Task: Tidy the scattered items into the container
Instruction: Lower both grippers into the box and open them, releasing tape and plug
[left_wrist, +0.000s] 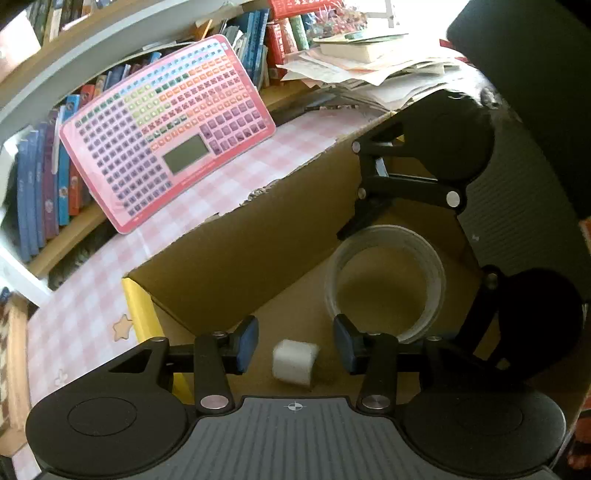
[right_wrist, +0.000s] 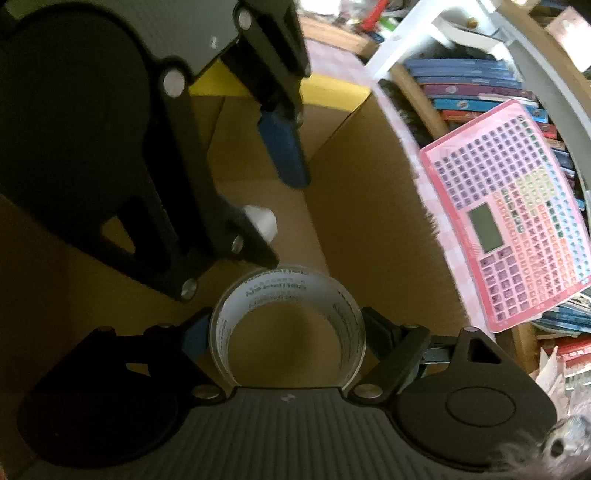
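Inside the cardboard box (left_wrist: 236, 251), your right tongs (right_wrist: 286, 341) clamp the tape roll (right_wrist: 288, 332); left tongs (left_wrist: 295, 349) stand apart around the white block (left_wrist: 294, 362). Lift carelessly and either could snag the box wall.

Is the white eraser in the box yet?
In. The white eraser lies on the cardboard box floor, loose between the left gripper pads.

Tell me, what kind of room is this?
Probably a home study or child's room: shelves packed with books, a pink toy keyboard leaning against them, and a pink checked tablecloth under a cardboard box.
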